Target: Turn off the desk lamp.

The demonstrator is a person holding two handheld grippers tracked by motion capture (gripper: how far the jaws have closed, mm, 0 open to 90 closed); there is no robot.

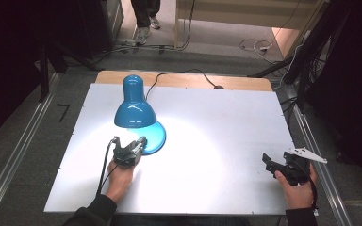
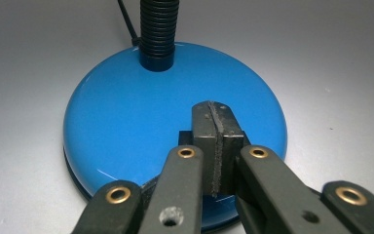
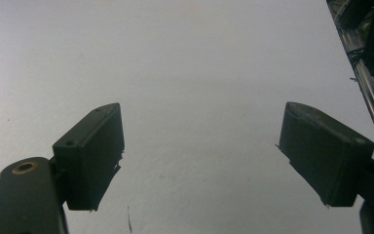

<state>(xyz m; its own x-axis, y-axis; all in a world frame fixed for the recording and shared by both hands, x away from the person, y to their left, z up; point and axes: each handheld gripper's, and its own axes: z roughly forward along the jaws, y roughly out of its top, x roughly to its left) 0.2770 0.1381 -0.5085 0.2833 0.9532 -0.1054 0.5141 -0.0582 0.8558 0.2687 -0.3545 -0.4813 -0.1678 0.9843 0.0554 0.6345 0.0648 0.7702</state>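
Blue lamp (image 1: 135, 110) lit, base (image 2: 175, 126) on the table (image 1: 217, 122). Left gripper (image 2: 217, 126), jaws pressed together, tips over the base's near rim. Right gripper (image 3: 202, 151), jaws wide apart, well clear of the base. Probably pressing a switch: best done straight down, gently, without sliding the base.

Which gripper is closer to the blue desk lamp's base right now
Left. The left gripper is shut with its tips over the blue desk lamp's base. The right gripper is open, far off near the table's right edge.
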